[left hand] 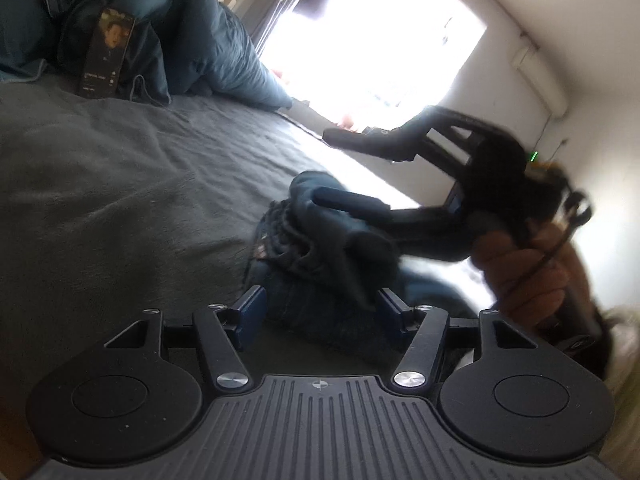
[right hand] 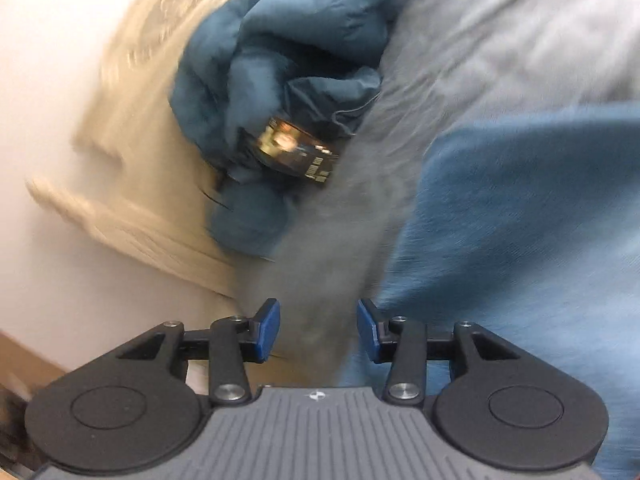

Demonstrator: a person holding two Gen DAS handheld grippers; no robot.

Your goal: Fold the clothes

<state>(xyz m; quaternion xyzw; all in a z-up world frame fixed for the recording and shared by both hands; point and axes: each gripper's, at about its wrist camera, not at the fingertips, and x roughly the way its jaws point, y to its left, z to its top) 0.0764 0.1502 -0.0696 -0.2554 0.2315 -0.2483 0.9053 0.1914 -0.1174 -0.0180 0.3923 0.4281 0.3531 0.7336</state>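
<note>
Two grippers, one pair of jeans, one teal jacket. Jeans [left hand: 320, 256] dark denim, bunched in a crumpled heap on the grey bedspread [left hand: 120, 200], near its window-side edge. Left gripper [left hand: 320, 312] fingers spread wide either side of the denim. Right gripper [left hand: 348, 168], held by a hand [left hand: 524, 268], fingers apart, empty, blurred. Jacket [left hand: 192, 40] with hangtag [left hand: 106, 52] well apart at bed's far end; wide bare bedspread between.

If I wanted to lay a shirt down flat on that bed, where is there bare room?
The grey blanket lies bare between the teal bedding pile with its dark box and the bunched jeans. By the jeans it is crowded: both grippers, left and right, work there.
</note>
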